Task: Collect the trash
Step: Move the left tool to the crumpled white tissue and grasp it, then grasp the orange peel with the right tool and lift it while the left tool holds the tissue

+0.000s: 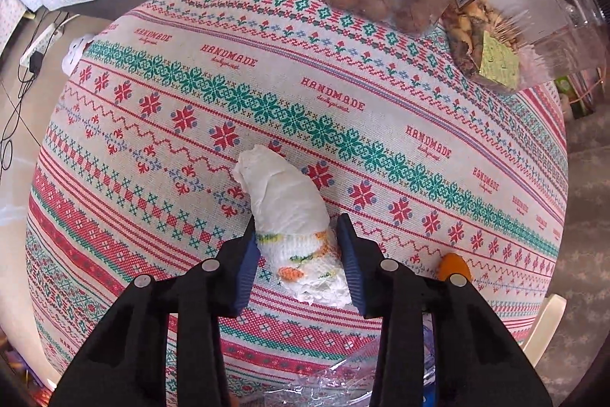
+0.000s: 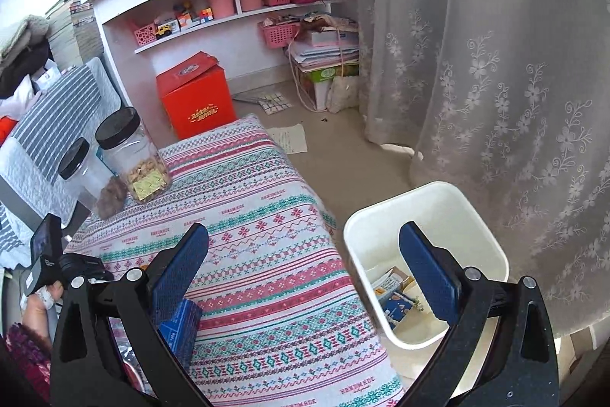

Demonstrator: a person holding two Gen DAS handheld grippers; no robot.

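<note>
Blue bumpy pads of the left gripper (image 1: 301, 260) point down and squeeze a soft, crumpled paper towel (image 1: 291, 216) on the patterned tablecloth (image 1: 152, 124). Right gripper (image 2: 303, 267) tilts down, jaws spread wide and empty, over the table edge beside the white plastic bin (image 2: 457, 208).

1. Crumpled white paper towel (image 1: 289, 216) – soft, creased, matt.
2. Woven cotton-like tablecloth (image 1: 343, 124), coarse, printed cross-stitch pattern.
3. Clear glossy plastic jars (image 2: 133, 159) – black lids.
4. Smooth white plastic bin (image 2: 492, 246).
5. Sheer embroidered curtain (image 2: 495, 63).
</note>
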